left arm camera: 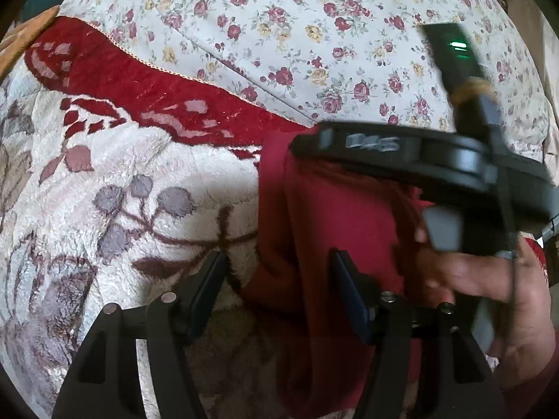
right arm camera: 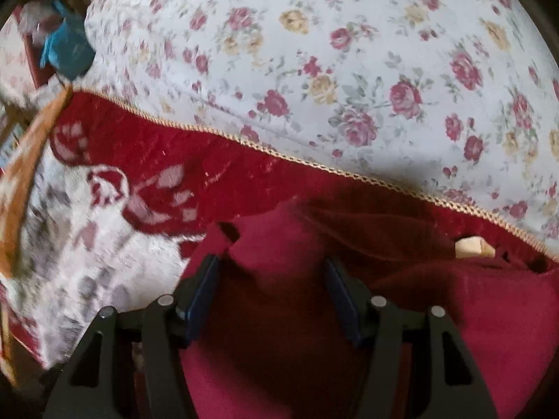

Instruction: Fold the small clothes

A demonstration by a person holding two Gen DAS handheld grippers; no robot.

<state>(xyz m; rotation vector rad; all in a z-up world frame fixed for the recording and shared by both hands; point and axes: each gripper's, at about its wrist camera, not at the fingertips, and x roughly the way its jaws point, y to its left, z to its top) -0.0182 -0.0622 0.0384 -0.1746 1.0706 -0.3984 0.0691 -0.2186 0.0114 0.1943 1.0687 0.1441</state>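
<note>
A dark red small garment lies bunched on a fluffy white and red blanket. My left gripper is open, its jaws wide apart over the garment's left edge. The garment's fold runs between the jaws. The right gripper's body and the hand holding it show at the right of the left wrist view, over the garment. In the right wrist view my right gripper is open just above the garment, with a raised corner of cloth between its jaws.
A floral sheet covers the bed behind the blanket. The blanket's red border with gold trim runs diagonally. A tan strap and a teal object lie at the left.
</note>
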